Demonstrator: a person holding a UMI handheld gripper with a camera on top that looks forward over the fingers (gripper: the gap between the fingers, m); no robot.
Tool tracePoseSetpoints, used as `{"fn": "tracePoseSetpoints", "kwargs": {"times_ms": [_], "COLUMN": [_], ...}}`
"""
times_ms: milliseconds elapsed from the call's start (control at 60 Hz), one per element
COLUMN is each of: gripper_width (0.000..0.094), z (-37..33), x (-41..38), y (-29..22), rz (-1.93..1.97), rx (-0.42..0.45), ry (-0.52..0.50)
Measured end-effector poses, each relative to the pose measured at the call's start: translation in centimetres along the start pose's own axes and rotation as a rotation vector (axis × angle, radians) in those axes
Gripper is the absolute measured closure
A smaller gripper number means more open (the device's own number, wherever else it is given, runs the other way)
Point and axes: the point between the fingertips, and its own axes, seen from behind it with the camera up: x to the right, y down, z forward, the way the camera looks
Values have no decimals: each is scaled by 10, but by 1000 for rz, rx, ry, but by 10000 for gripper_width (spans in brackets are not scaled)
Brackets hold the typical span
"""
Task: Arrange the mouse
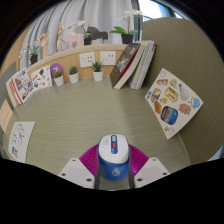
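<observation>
Gripper view: the tongs (113, 170) point forward over a green desk (90, 115). The mouse (112, 158), white with a blue body and an orange wheel, sits between the two fingers, its nose pointing ahead of them. The magenta pads (90, 157) stand close against both of its flanks with no visible gap, so the tongs read as clenched on the mouse; whether it is lifted or still resting on the desk cannot be told. Ahead of the fingers the desk surface is bare. Farther ahead and to the right lies a sticker sheet (172, 102); beyond it, books (132, 64) lean against the back wall. To the left lie papers (22, 138), and small potted plants (72, 74) stand along the back edge. Judged step: the grasp is made and the carry or placement is in hand. The next move calls for holding the mouse level, carrying it to the open desk ahead, aligning it squarely, setting it down, then releasing the fingers.
</observation>
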Motion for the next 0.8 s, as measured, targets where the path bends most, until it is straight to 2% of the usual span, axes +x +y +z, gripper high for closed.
{"fn": "tracePoseSetpoints", "kwargs": {"times_ms": [50, 167, 250, 350, 533, 717, 800], "gripper_width": [586, 587, 587, 587, 587, 589, 590], "z": [0, -2, -9, -32, -100, -143, -135], "x": [-1, -1, 4, -5, -79, -223, -285], "y": [1, -1, -9, -47, -149, -199, -194], "rz": [4, 31, 19, 34, 60, 9, -13], "rx": [-15, -61, -69, -22, 148, 251, 235], "ry": [1, 4, 51, 91, 131, 59, 1]}}
